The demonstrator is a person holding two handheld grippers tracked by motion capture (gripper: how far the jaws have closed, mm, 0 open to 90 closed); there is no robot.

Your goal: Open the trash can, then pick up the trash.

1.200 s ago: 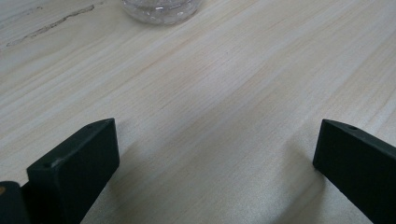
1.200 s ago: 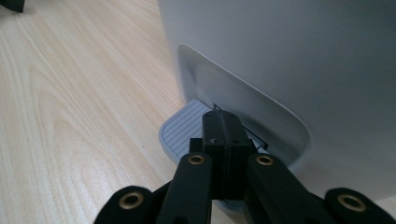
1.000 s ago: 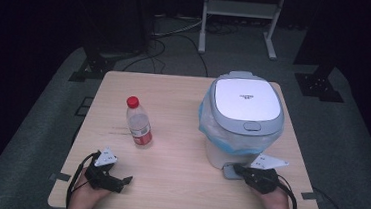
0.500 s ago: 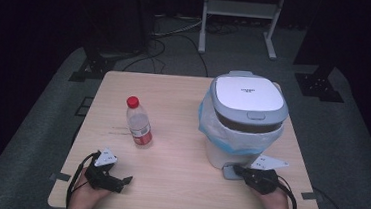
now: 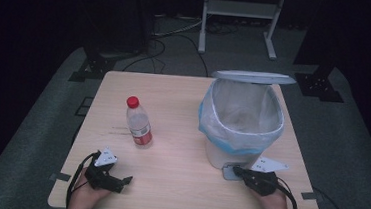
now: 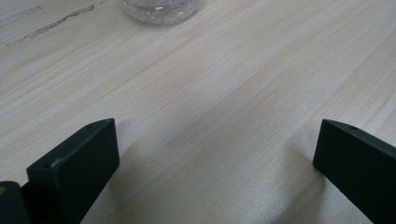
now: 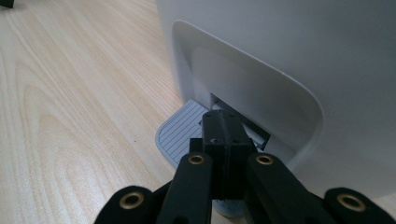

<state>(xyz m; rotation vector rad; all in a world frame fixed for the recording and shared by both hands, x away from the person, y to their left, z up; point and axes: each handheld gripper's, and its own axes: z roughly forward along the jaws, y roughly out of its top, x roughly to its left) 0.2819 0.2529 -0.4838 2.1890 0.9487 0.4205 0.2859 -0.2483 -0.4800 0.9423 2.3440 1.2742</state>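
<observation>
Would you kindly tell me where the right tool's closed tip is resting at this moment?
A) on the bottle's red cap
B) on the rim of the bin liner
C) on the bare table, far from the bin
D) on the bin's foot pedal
D: the right tool sits with its jaws together on the ribbed grey pedal at the base of the white bin, whose lid stands open.

Bare pale wooden tabletop (image 5: 177,184) lies between the clear red-capped plastic bottle (image 5: 138,122) and the white open-lidded pedal bin (image 5: 239,124), which stand well apart.
</observation>
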